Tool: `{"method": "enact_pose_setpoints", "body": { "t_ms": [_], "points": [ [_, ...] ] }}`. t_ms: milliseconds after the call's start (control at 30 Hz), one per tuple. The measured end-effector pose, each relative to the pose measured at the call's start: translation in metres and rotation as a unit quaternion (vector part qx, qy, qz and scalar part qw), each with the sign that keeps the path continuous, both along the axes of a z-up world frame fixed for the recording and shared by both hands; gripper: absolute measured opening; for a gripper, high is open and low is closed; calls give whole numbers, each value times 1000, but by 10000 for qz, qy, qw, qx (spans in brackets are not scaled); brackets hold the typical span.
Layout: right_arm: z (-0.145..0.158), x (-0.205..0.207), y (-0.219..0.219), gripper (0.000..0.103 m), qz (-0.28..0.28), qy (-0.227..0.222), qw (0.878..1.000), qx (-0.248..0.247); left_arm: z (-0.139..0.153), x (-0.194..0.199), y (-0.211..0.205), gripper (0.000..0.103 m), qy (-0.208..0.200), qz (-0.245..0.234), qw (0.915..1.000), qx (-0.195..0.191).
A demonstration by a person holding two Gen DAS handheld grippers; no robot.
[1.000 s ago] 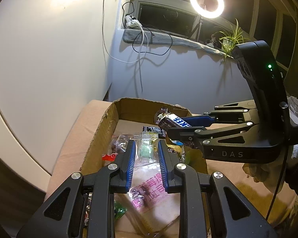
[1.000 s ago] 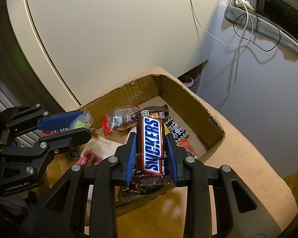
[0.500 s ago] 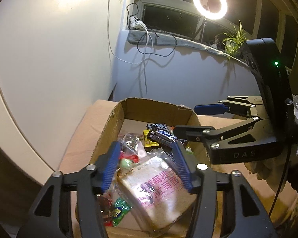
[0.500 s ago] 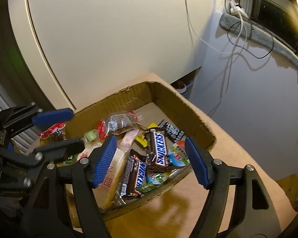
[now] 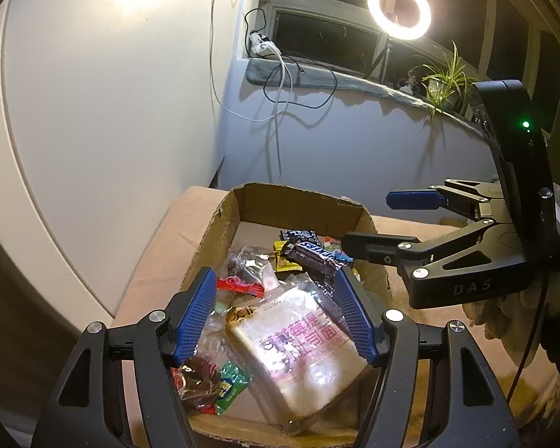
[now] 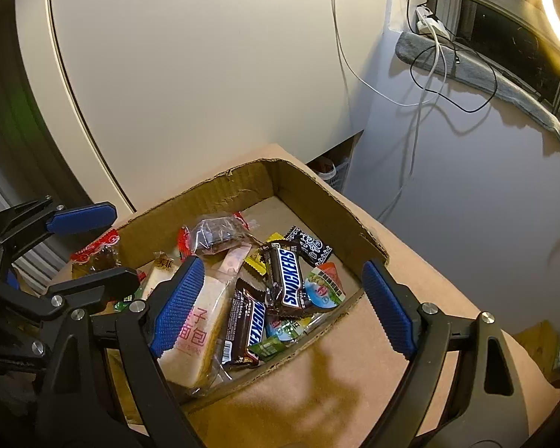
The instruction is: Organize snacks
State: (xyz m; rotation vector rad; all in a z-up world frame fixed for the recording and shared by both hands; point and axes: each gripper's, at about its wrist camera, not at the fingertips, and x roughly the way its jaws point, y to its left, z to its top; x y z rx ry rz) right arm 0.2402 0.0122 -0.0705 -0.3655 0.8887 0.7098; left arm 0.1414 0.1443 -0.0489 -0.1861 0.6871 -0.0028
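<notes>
A cardboard box (image 5: 298, 205) (image 6: 235, 194) holds a wrapped loaf of bread (image 5: 302, 351) (image 6: 198, 336), two Snickers bars (image 6: 289, 280) (image 6: 252, 324) and several small sweets. My left gripper (image 5: 274, 276) (image 6: 125, 244) hangs over the box's near end with its jaws opening. The bread lies below them in the box, and the pads are clear of it. Over the box's other side, my right gripper (image 6: 282, 263) (image 5: 366, 220) has its jaws opening wide with nothing between them. One Snickers bar (image 5: 313, 254) lies loose beneath it.
The box sits on a tan surface (image 6: 354, 373). A white curved panel (image 5: 93, 149) stands close on the left. Cables (image 5: 280, 112) hang down the wall from a sill, where a ring light (image 5: 398, 8) and a plant (image 5: 444, 78) stand.
Both grippers went from shut to open. The Snickers bar left my right gripper and a clear packet left my left; both now lie in the box.
</notes>
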Motion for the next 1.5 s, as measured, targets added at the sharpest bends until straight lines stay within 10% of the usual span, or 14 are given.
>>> {"method": "enact_pose_setpoints", "body": {
  "t_ms": [1500],
  "points": [
    [51, -128, -79, 94, -1759, -974, 9778, 597, 21, -81, -30, 80, -365, 692, 9965, 298]
  ]
}}
